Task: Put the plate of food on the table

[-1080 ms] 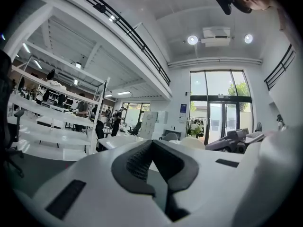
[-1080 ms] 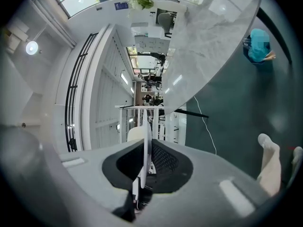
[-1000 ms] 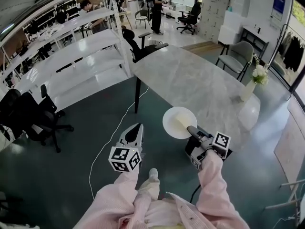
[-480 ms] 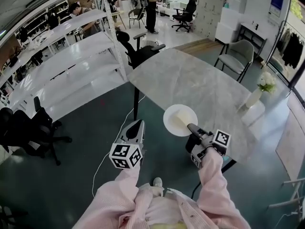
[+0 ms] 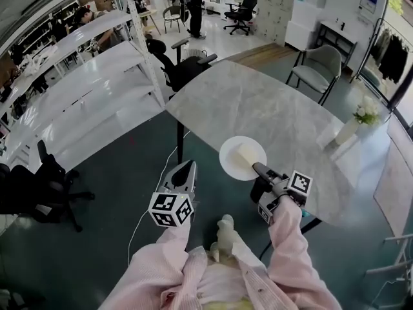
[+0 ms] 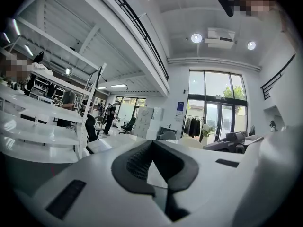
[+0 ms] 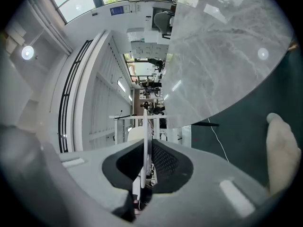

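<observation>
Gripping the near rim of the plate (image 5: 240,160), the right gripper (image 5: 257,168) has its jaws clamped on it. In the right gripper view the plate (image 7: 146,141) stands edge-on between the pads. A pale block of food (image 5: 248,152) lies on the plate. The left gripper (image 5: 187,168) is level, to the left of the plate and apart from it. Its jaws are together with nothing between them.

The plate is above the near edge of the table (image 5: 258,105), partly over the top and partly over the floor (image 5: 110,166). Whether it touches the top cannot be determined.

The table top is pale stone with grey veins, on a dark leg (image 5: 179,148). A white vase (image 5: 361,118) of flowers stands at its right edge. The floor is dark green and glossy, and a white cable (image 5: 151,196) runs across it.

A black office chair (image 5: 174,66) stands at the far left end of the table. A grey chair (image 5: 316,70) stands at its far side. White shelving (image 5: 84,89) fills the left of the room. A person (image 5: 193,8) stands at the back, and a clothes rail (image 5: 387,53) is at the right wall.
</observation>
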A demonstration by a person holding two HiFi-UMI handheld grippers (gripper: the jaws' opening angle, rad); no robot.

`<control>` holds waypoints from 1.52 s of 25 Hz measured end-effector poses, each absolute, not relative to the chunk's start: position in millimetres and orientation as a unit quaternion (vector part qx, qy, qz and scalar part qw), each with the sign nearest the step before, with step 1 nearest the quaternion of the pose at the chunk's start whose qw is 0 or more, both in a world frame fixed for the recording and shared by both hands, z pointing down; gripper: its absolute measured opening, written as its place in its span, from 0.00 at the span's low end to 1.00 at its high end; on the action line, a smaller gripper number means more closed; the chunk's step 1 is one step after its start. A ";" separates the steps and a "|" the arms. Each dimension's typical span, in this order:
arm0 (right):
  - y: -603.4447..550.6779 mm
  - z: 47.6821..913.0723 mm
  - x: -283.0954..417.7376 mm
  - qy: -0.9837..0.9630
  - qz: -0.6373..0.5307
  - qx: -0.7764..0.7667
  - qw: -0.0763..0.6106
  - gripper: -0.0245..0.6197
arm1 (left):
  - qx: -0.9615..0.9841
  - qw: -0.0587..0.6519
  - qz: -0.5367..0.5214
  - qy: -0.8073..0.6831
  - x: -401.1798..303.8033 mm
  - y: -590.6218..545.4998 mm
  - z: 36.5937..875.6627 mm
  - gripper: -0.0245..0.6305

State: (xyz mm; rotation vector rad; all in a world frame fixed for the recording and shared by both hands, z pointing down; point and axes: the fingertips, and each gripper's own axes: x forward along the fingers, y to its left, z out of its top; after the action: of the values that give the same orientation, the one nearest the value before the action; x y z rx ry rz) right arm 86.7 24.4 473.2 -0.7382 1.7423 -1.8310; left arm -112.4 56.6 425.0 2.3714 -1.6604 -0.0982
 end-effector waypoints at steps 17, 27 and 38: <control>-135.6 497.9 41.0 0.634 -0.687 -0.267 0.234 0.08 | 0.799 0.146 -0.028 -0.583 -158.2 -95.5 448.1 0.03; -245.3 507.2 19.6 0.637 -0.688 -0.261 0.229 0.08 | 0.792 0.159 -0.019 -0.589 -179.0 -201.0 447.3 0.03; -327.4 537.9 19.1 0.651 -0.667 -0.278 0.231 0.08 | 0.799 0.191 0.014 -0.570 -167.2 -282.6 480.5 0.03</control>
State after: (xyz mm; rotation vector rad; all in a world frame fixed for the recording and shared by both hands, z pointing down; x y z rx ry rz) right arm 19.1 -327.4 537.9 -0.7656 1.7911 -1.8346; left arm -167.2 -282.6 480.5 2.2450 -1.6002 0.0394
